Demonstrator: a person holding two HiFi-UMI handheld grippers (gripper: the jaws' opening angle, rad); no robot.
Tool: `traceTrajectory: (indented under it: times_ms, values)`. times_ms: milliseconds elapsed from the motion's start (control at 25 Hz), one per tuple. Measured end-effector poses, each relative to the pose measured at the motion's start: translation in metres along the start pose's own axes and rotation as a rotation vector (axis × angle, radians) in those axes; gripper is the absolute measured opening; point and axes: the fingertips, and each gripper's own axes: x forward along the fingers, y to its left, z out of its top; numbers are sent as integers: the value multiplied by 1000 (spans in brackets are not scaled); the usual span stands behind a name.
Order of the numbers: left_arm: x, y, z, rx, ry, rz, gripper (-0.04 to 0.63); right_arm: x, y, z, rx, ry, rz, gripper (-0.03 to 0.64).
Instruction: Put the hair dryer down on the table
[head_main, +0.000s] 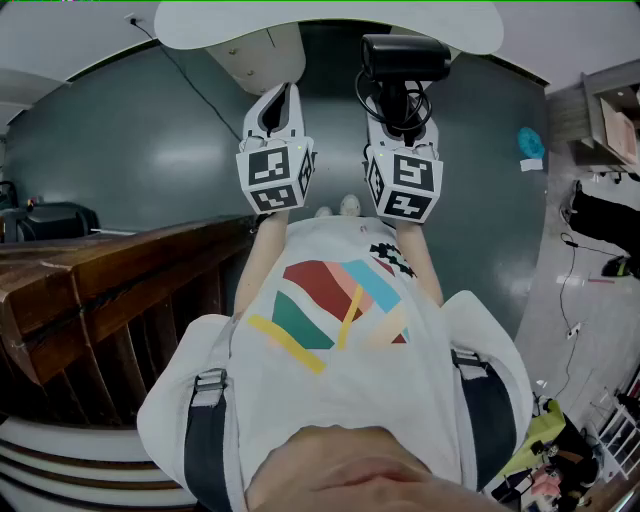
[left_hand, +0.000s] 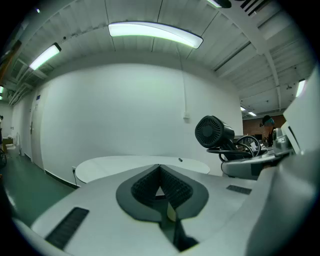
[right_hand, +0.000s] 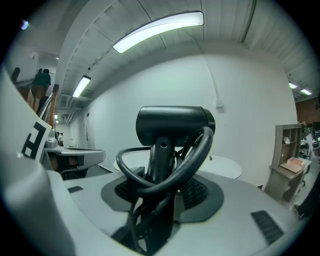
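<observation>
White round table (head_main: 200, 25) ahead. Right gripper (right_hand: 161, 187) clamps black hair dryer (right_hand: 175, 125) by its handle, upright, in the air, off the table, cord (right_hand: 197, 152) looped round it. Left gripper (left_hand: 160, 190) closed, empty.

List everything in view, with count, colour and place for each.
hair dryer: one, black, upright, gripped by its handle
cord: one, black, looped round that handle
table: one, white, rounded, ahead of the person
wooden railing: one, dark brown, person's left side
shelf unit: one, pale, far right
ceiling lights: several, white strips, overhead
left gripper: one, white, jaws together, empty
right gripper: one, white, shut on the hair dryer
shirt: one, white with coloured stripes, on the person
</observation>
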Motion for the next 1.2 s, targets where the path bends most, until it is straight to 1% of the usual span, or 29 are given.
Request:
traceTrajectory:
  times_ms: [240,480,600,720,840,1040,1200]
  values:
    - [9,0,4,15,-8,-7,15,3,-5,5,-8,-20,-10,222]
    - [17,-3,6,12,-11,-16,15,6,-16,9,-7,-33,-19,222]
    - [22,-6,5,8,-10,-19,15,9,-20,10,-13,-33,-13,222]
    - [26,-8,3,4,-14,-17,15,13,-24,9,5,-45,2,222]
    - [29,-7,2,-1,-18,-6,15,16,-29,10,28,-60,11,222]
    - [29,-2,-7,-22,-13,24,15,18,-35,4,20,-51,18,222]
    - [31,-4,-12,-23,-5,37,15,15,-41,-3,20,-41,17,222]
